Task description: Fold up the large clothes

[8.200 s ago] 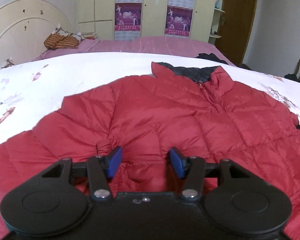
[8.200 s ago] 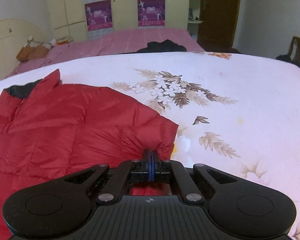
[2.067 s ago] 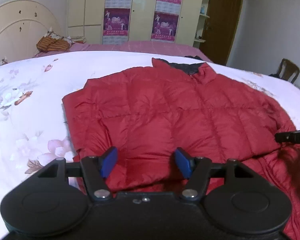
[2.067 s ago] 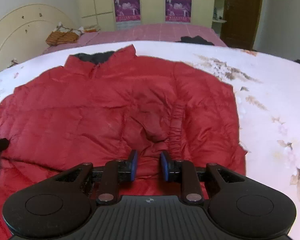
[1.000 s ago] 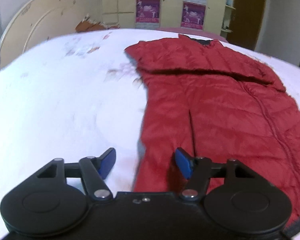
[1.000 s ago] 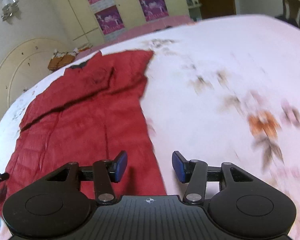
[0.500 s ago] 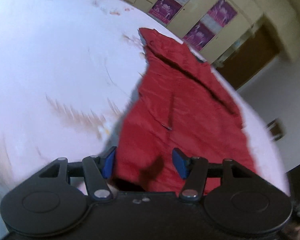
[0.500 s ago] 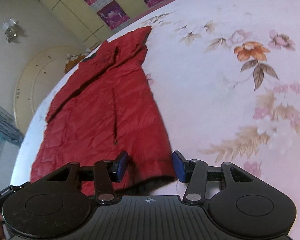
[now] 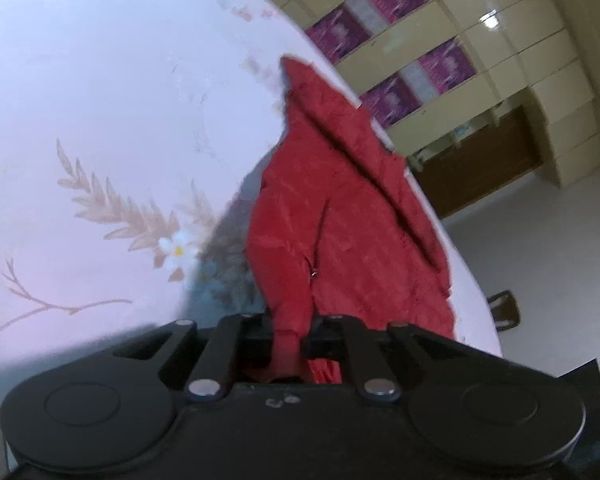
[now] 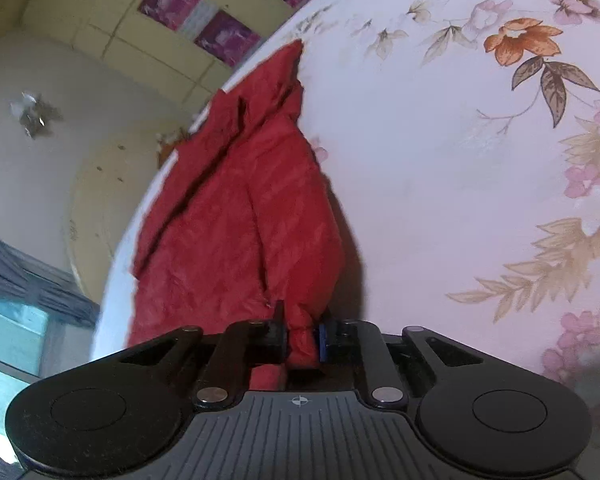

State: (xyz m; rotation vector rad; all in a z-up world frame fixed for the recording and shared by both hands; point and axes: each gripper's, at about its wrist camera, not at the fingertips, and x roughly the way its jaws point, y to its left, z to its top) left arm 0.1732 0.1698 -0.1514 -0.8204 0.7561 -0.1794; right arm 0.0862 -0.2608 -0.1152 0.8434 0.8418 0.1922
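Red quilted jacket (image 9: 340, 216) lies lengthwise on the floral bedspread (image 9: 100, 128). My left gripper (image 9: 288, 334) pinches one near corner; my right gripper (image 10: 302, 338) pinches the other. I see a wardrobe (image 9: 500, 60) with purple posters (image 9: 440, 66) beyond, nothing blocking.

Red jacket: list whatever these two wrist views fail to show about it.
- Left wrist: red jacket hem corner hidden inside the left tongs.
- Right wrist: the pinched corner hidden between the right tongs.
- Both: collar end small and blurred; underside against the bedspread unseen.
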